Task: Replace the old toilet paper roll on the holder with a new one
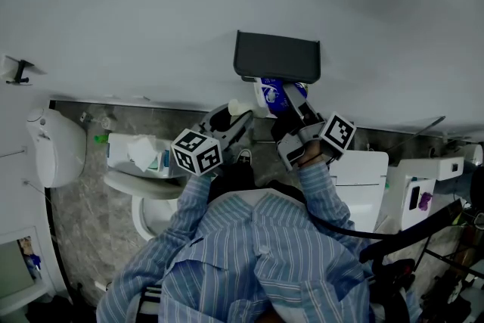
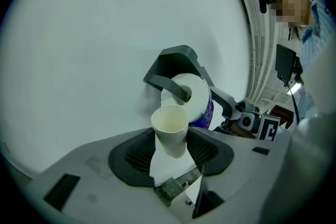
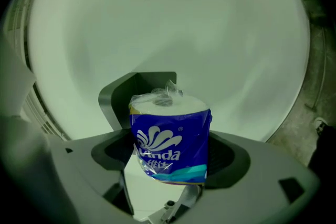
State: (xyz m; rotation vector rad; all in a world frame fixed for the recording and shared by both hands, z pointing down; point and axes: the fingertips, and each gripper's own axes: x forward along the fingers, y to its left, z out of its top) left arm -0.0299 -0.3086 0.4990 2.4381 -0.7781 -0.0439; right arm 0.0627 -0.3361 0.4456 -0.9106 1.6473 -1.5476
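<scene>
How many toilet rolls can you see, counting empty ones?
2: the wrapped new roll in the right gripper by the holder, the empty tube in the left gripper.

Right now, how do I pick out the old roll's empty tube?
Find the dark grey holder on the white wall. Below it, the left gripper clamps a bare cream tube. Unlike the blue-wrapped roll beside it, it carries no paper.

A white toilet (image 1: 140, 187) stands on the grey marbled floor (image 1: 83, 238), with crumpled tissue (image 1: 142, 151) on its tank. A small dark hook (image 1: 20, 72) sits on the white wall (image 1: 151, 11).
</scene>
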